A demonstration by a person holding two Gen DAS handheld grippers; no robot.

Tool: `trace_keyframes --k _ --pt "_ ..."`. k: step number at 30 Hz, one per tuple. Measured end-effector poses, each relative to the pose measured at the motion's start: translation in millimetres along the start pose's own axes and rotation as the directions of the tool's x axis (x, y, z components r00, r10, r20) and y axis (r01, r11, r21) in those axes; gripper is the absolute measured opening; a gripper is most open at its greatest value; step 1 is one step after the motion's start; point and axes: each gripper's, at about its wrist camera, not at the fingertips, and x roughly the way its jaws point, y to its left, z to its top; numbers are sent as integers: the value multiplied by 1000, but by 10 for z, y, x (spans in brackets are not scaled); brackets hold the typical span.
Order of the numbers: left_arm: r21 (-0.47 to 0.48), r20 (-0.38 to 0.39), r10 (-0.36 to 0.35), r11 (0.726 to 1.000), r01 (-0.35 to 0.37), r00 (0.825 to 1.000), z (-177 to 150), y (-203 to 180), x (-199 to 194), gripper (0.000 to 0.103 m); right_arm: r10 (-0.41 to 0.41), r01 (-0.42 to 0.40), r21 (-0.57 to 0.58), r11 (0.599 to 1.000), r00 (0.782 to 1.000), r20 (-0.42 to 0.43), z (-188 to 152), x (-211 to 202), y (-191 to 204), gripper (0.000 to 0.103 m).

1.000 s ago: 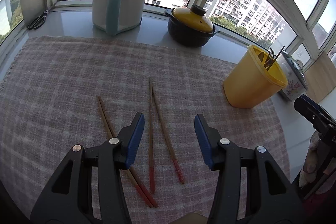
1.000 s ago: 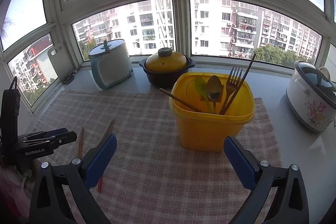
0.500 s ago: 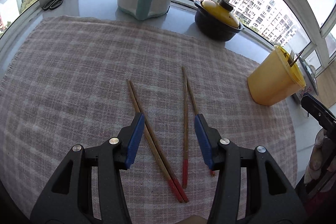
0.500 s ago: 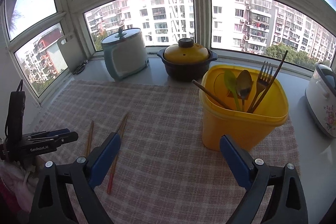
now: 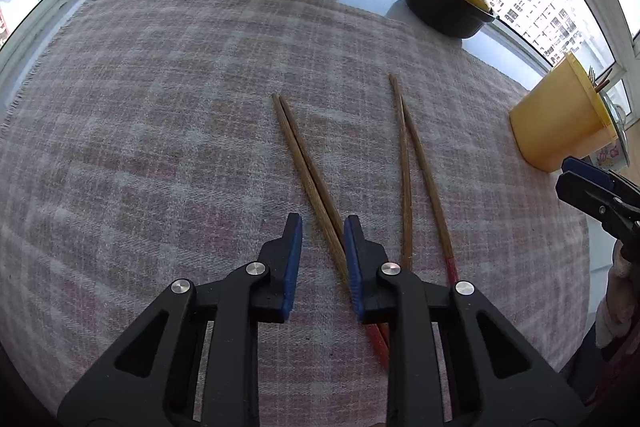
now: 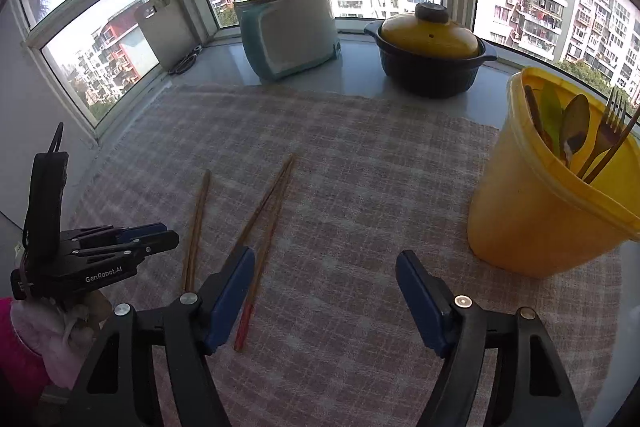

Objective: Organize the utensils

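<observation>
Low in the left wrist view, the left gripper (image 5: 322,227) has just been closing around a pair of chopsticks (image 5: 308,167) on the checked cloth (image 5: 160,147), pads not yet pressing; a second pair (image 5: 416,163) lies just right; the right gripper (image 6: 324,267), also narrowing, holds nothing; the yellow tub (image 6: 532,227) of cutlery stands at right.

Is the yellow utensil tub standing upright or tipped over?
Upright: the yellow tub stands on its base on the cloth, utensils sticking up from its open top.
</observation>
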Motion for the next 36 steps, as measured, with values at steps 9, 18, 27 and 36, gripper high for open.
trace_keyframes --k 9,18,27,36 --pt "-10 -29 18 1000 -18 999 -23 58 136 15 68 -69 -5 998 989 -132 -31 444 191 45" --pt "-48 -32 -8 999 6 999 7 105 138 15 95 -99 -13 995 977 -190 -24 699 312 34" --pt "8 -37 55 998 -55 998 97 -51 212 15 86 -94 -26 995 972 -220 -23 843 375 29" --pt "38 -42 103 994 -101 994 112 -53 238 14 75 -91 -55 994 967 -242 -25 955 482 26"
